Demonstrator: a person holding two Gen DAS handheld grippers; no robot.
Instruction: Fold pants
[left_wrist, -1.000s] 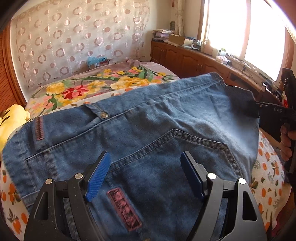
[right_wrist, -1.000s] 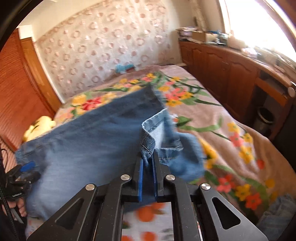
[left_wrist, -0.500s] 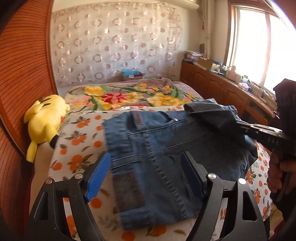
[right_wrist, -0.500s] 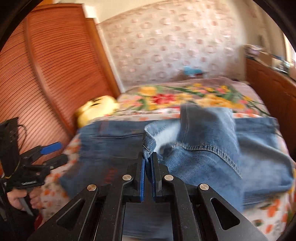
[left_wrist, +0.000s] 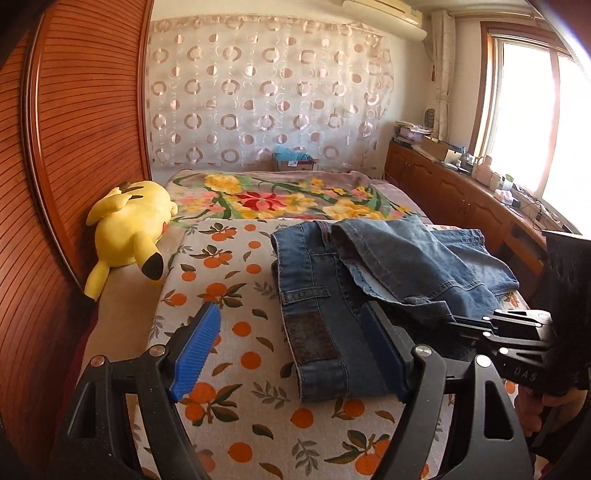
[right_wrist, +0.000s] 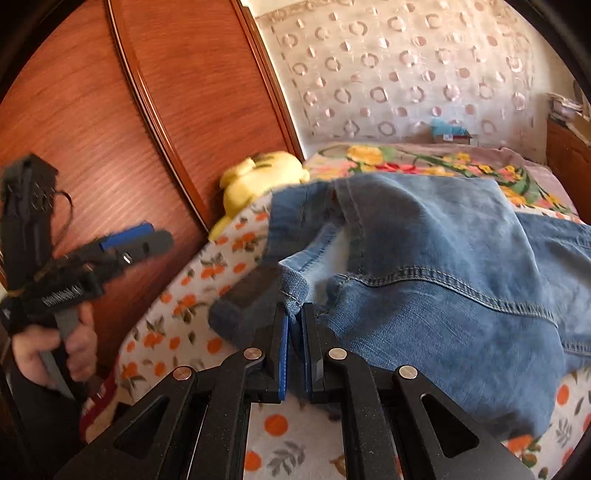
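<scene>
— How far along with the fold?

— Partway. Pants (left_wrist: 321, 295) lying on the bed's orange-print sheet (left_wrist: 229, 266), beside a yellow plush toy (left_wrist: 129, 221), waist end nearest the left wrist view. One leg already brought back over the seat and draped there, rumpled rather than flat.

— Left to do?

— Judging by the lie of the cloth: letting go of the hem, squaring the edges, smoothing out, perhaps one more fold.

— And the jaws?

— Left gripper (left_wrist: 290, 314): jaws spread wide, nothing between them, poised near the waistband end. Right gripper (right_wrist: 294, 308): jaws nearly clenched, just been easing apart a touch, leg hem caught between the tips.

— Anything readable?

— "DAS" in pale letters on the right gripper's body, seen from the left wrist view. Pale lettering on the left gripper's handle too, blurred beyond reading. Dark patch (left_wrist: 312, 336) on the waistband, no legible text.
</scene>
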